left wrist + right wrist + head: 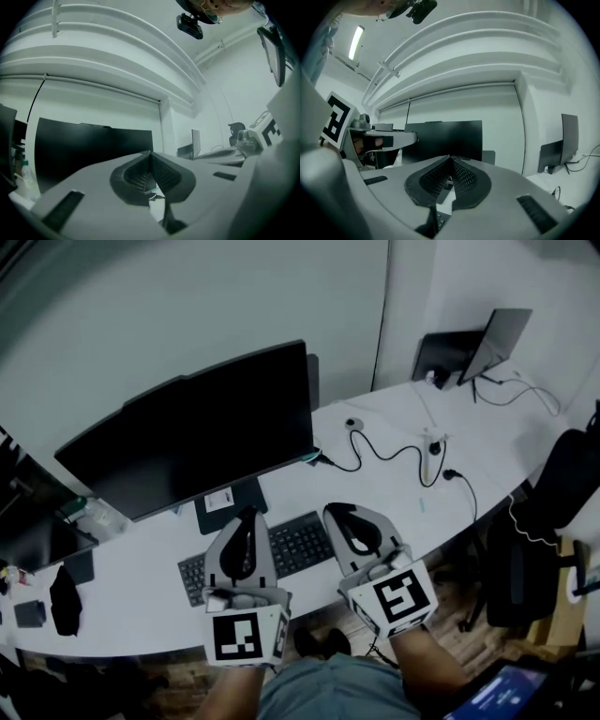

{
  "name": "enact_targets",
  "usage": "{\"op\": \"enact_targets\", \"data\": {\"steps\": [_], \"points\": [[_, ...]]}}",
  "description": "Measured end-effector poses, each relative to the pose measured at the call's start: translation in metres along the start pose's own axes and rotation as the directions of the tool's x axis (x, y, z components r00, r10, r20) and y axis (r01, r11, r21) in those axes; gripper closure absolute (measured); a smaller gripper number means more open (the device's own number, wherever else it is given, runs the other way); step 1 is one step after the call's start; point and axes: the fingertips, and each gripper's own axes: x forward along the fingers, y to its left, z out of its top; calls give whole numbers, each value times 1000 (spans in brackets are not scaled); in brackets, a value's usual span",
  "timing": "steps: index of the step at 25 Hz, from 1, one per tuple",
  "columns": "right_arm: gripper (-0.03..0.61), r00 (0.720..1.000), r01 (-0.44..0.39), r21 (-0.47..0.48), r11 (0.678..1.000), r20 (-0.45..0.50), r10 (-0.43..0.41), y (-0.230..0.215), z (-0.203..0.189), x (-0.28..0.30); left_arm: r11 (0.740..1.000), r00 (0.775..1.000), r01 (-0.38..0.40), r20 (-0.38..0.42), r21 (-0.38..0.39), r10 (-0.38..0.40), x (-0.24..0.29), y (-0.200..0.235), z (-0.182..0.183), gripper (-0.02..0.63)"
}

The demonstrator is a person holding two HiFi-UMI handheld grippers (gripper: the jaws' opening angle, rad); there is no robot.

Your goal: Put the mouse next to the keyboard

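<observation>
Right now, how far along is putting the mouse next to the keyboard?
Done: nothing visible; I can make out no mouse beside the black keyboard on the white desk. In hand: nothing; the left gripper and right gripper are both shut and empty, held above the keyboard. Left: finding, gripping and placing the mouse.

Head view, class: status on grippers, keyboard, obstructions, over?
Left gripper shut, empty. Right gripper shut, empty. Keyboard on desk, partly hidden by both. Mouse not made out.
</observation>
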Motion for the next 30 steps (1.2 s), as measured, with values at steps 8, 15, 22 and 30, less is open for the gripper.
{"op": "enact_targets", "data": {"steps": [8, 15, 22, 30], "points": [[565, 999, 19, -27, 999, 35, -18, 5, 14, -10, 1000, 999, 5, 38, 12, -6, -9, -3, 15, 609], [565, 999, 26, -37, 999, 44, -24, 7, 18, -16, 1000, 999, 17, 39, 2, -17, -12, -9, 17, 609], [565, 998, 28, -43, 999, 49, -26, 9, 20, -21, 1000, 999, 21, 37, -3, -21, -15, -12, 17, 609], [565, 998, 39, -39, 998, 49, -37, 6, 20, -25, 1000, 999, 30, 40, -4, -30, -15, -17, 16, 609]]}}
